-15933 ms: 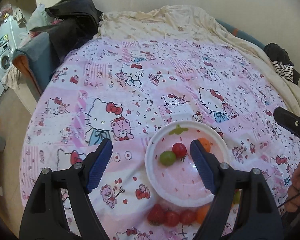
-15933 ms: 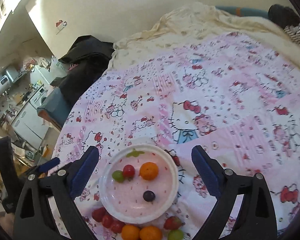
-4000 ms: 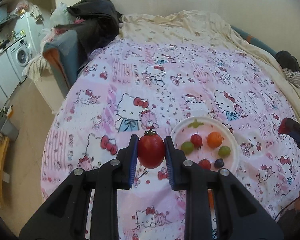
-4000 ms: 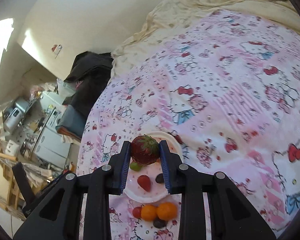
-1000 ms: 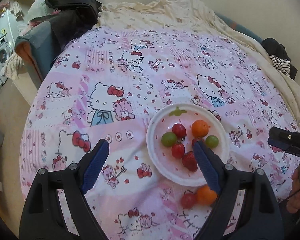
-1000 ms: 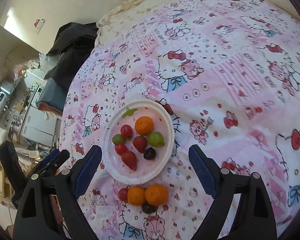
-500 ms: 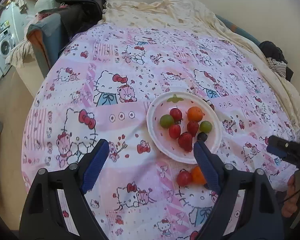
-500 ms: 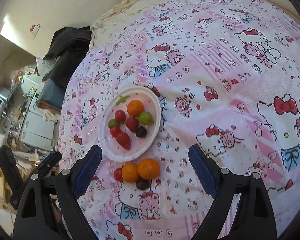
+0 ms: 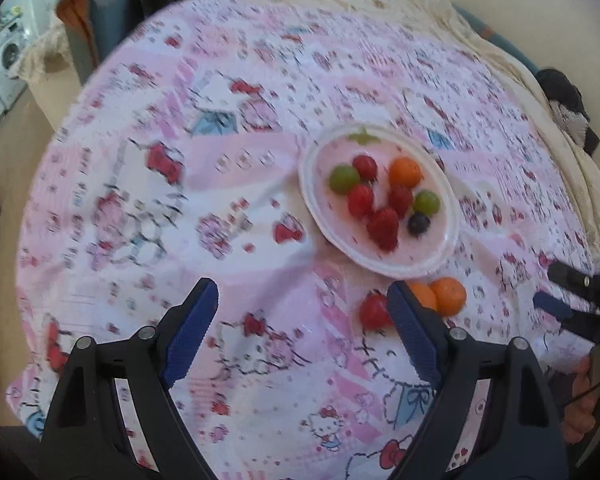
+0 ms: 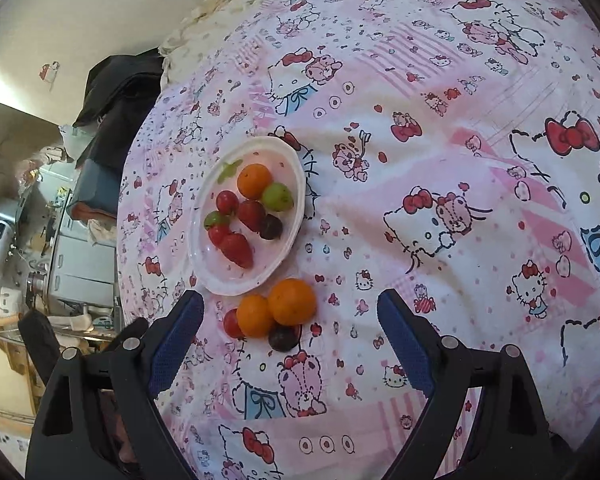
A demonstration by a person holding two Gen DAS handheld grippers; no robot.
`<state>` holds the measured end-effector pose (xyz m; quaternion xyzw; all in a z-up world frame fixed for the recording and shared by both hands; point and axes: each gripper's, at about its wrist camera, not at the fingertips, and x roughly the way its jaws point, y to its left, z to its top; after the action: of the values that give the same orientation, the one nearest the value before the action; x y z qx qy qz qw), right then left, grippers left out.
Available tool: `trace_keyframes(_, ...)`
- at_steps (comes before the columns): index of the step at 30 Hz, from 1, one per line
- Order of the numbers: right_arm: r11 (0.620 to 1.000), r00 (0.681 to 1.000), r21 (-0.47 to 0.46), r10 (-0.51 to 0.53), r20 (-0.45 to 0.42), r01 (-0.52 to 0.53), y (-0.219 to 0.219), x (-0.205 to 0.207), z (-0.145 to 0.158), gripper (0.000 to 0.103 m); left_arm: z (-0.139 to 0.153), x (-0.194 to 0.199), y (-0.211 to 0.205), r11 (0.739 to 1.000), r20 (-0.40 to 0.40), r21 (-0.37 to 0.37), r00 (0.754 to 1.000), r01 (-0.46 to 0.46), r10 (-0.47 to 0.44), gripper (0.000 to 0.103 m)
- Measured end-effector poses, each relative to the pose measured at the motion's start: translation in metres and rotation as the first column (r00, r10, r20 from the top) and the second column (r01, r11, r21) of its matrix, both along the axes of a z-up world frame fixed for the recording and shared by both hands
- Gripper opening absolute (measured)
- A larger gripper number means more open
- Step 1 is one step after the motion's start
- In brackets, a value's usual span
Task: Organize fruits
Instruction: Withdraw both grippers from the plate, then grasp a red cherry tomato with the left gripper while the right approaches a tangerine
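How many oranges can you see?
3. One orange sits on the plate. Two more lie on the sheet just below it, touching: a smaller one and a bigger one.

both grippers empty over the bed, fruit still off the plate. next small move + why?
Probably lower the right gripper onto the larger orange and close. Its jaws stand open and empty, with the loose cluster between and just ahead of them: two oranges, a red fruit and a dark grape lying on the bedspread beside the plate, which still has room. The left gripper is open too.
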<state>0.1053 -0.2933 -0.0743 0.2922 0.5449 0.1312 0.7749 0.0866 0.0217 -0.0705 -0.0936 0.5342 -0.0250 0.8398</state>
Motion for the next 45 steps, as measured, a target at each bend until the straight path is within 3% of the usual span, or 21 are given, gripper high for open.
trace_keyframes(1,1.000,1.000,0.001,-0.001,-0.003,0.001,0.000,0.000,-0.001,0.091,-0.006,0.001,-0.004,1.000,-0.019,-0.012,1.000,0.015,-0.015,0.083)
trace_keyframes(6,1.000,1.000,-0.010,-0.004,-0.005,0.004,-0.001,0.002,-0.002,0.091,-0.037,0.009,-0.036,0.993,-0.108,-0.048,0.988,0.104,-0.109,0.054)
trace_keyframes(11,1.000,1.000,-0.003,-0.013,-0.011,0.013,-0.004,0.001,-0.003,0.091,-0.060,0.012,-0.061,0.980,-0.140,-0.024,0.970,0.195,-0.197,0.054)
trace_keyframes(15,1.000,1.000,0.004,-0.004,-0.015,0.004,-0.002,0.003,-0.004,0.091,-0.060,0.018,-0.061,0.976,-0.097,-0.019,0.972,0.216,-0.216,0.053)
trace_keyframes(16,1.000,1.000,0.000,0.000,-0.014,0.000,-0.001,0.004,-0.003,0.091,-0.061,0.020,-0.059,0.976,-0.104,-0.045,0.970,0.214,-0.218,0.051)
trace_keyframes(18,1.000,1.000,-0.003,0.004,-0.014,-0.004,0.001,0.005,-0.004,0.091,-0.064,0.023,-0.053,0.972,-0.127,-0.132,0.969,0.196,-0.213,0.037)
trace_keyframes(22,1.000,1.000,-0.006,0.011,-0.017,-0.011,0.002,0.006,-0.004,0.091,-0.071,0.022,-0.040,0.974,-0.162,-0.184,0.974,0.129,-0.160,0.037)
trace_keyframes(25,1.000,1.000,-0.008,0.010,-0.017,-0.010,0.002,0.006,-0.004,0.091,-0.073,0.020,-0.039,0.971,-0.167,-0.200,0.972,0.130,-0.165,0.035)
trace_keyframes(27,1.000,1.000,-0.008,0.007,-0.018,-0.007,0.002,0.005,-0.004,0.091,-0.075,0.020,-0.039,0.963,-0.174,-0.229,0.968,0.139,-0.181,0.026)
trace_keyframes(29,1.000,1.000,-0.020,0.009,-0.017,-0.009,0.002,0.005,-0.004,0.091,-0.078,0.022,-0.038,0.960,-0.199,-0.258,0.966,0.111,-0.165,0.026)
trace_keyframes(34,0.999,1.000,-0.039,0.003,-0.028,-0.005,-0.001,0.005,-0.008,0.091,-0.068,0.019,-0.038,0.968,-0.181,-0.219,0.970,0.122,-0.163,0.023)
trace_keyframes(36,1.000,0.999,-0.022,0.018,-0.043,-0.019,0.001,0.007,-0.012,0.091,-0.057,0.016,-0.030,0.977,-0.160,-0.192,0.980,0.091,-0.122,0.009)
trace_keyframes(37,0.999,0.998,-0.014,0.029,-0.052,-0.030,0.004,0.008,-0.014,0.091,-0.053,0.015,-0.027,0.981,-0.157,-0.178,0.982,0.078,-0.106,0.008)
trace_keyframes(39,0.998,0.995,-0.009,0.059,-0.078,-0.060,0.012,0.012,-0.020,0.089,-0.044,0.012,-0.019,0.986,-0.144,-0.161,0.987,0.043,-0.066,0.008)
trace_keyframes(41,0.995,0.991,-0.024,0.094,-0.099,-0.097,0.022,0.018,-0.028,0.077,-0.042,0.010,-0.012,0.985,-0.142,-0.169,0.988,0.032,-0.057,0.008)
trace_keyframes(45,0.985,0.980,-0.068,0.147,-0.135,-0.157,0.041,0.025,-0.041,0.074,-0.046,0.008,-0.006,0.984,-0.146,-0.177,0.989,0.005,-0.031,0.011)
